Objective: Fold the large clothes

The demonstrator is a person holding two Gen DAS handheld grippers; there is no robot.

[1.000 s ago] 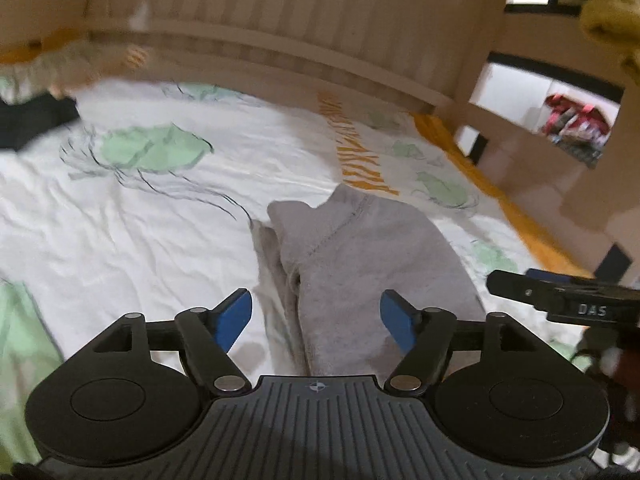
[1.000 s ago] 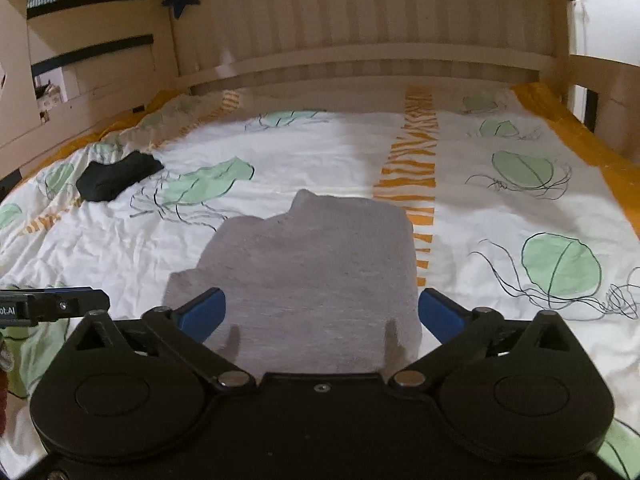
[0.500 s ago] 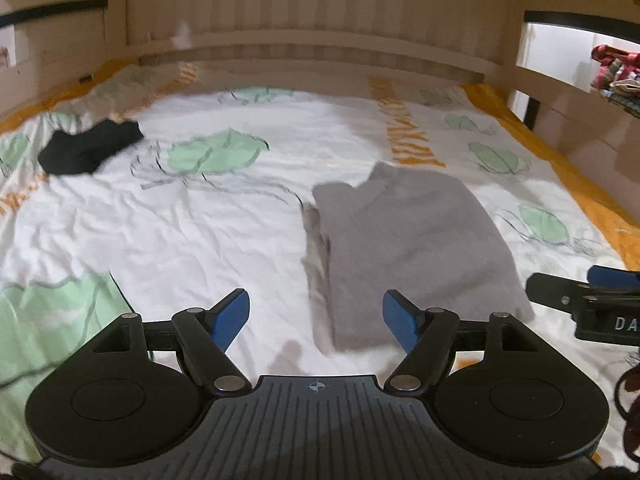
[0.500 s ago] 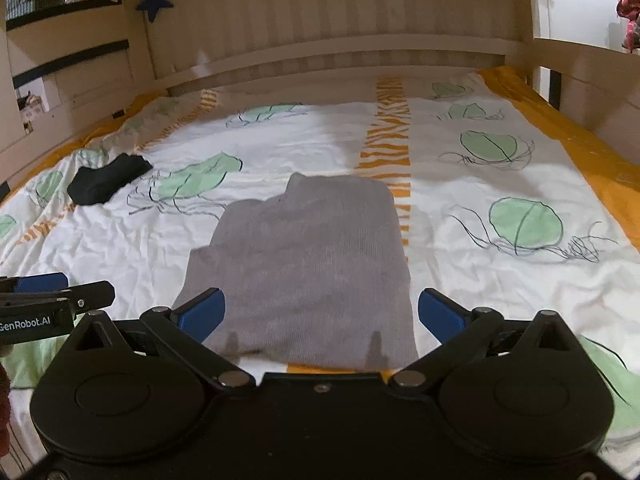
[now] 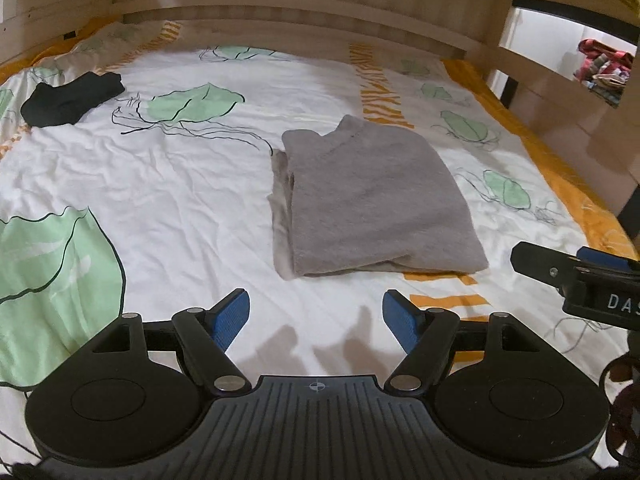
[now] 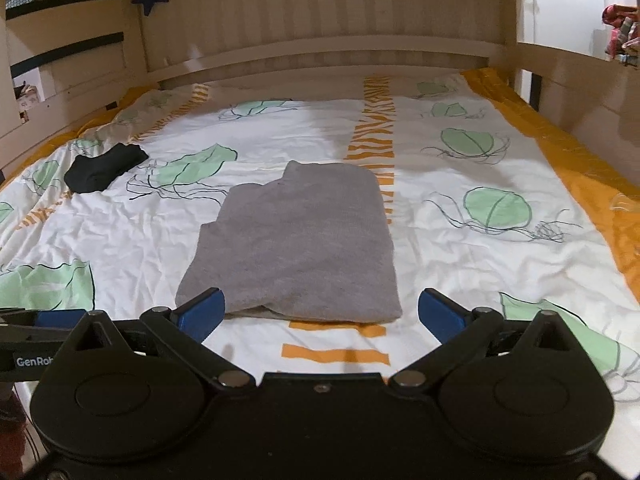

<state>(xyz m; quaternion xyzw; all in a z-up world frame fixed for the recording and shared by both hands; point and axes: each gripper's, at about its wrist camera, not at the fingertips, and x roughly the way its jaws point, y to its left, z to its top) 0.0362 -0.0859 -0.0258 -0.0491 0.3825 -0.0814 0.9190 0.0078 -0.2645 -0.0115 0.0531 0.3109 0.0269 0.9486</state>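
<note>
Grey knit sweater [image 5: 372, 200], folded, is lying on the white leaf-printed bedsheet [image 5: 180, 208] beyond the left gripper [image 5: 316, 316], whose blue pads are standing apart, empty. From the right wrist, the right gripper [image 6: 320, 316] is likewise gaping, sweater just ahead.

The grey garment [image 5: 372, 196] is showing a soft, matt knitted cloth, slightly fuzzy. The bedsheet [image 5: 180, 200] beneath it is looking like thin, smooth printed cotton, creasing finely all over. A small black garment [image 5: 72, 98] is lying as dull dark cloth. The bed frame [image 6: 320, 56] is appearing as pale wood with a faint sheen. The left hand-held gripper [image 5: 316, 316] is showing matt black plastic, ribbed at its base, with blue rubbery pads [image 5: 232, 316] and shiny metal pivot pins
</note>
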